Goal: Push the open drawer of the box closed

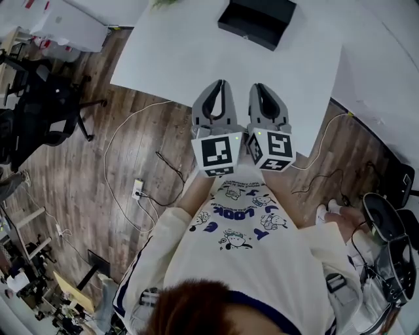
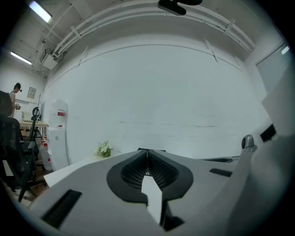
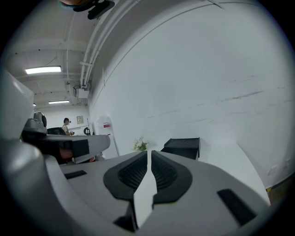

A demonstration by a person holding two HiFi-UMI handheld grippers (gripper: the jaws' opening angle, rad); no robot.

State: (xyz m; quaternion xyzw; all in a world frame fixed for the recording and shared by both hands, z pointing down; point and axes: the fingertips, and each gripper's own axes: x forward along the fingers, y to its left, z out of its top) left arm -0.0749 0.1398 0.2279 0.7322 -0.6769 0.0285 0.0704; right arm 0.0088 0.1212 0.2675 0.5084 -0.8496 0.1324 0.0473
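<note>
Holding the left gripper (image 1: pixel 221 84) and the right gripper (image 1: pixel 256 87) side by side over the near edge of the white counter (image 1: pixel 170 59), with the fingers of both clenched on nothing. Well apart from the black box (image 1: pixel 256 21), over at the far edge. Probably best to keep the fingers clenched as a blunt pusher, reach across, meet the drawer front squarely and press straight in, steadying the box against sliding. Cannot tell from here which face carries the drawer. Counting one box, two grippers, one counter, one small green plant (image 1: pixel 163 3) at the far edge.
</note>
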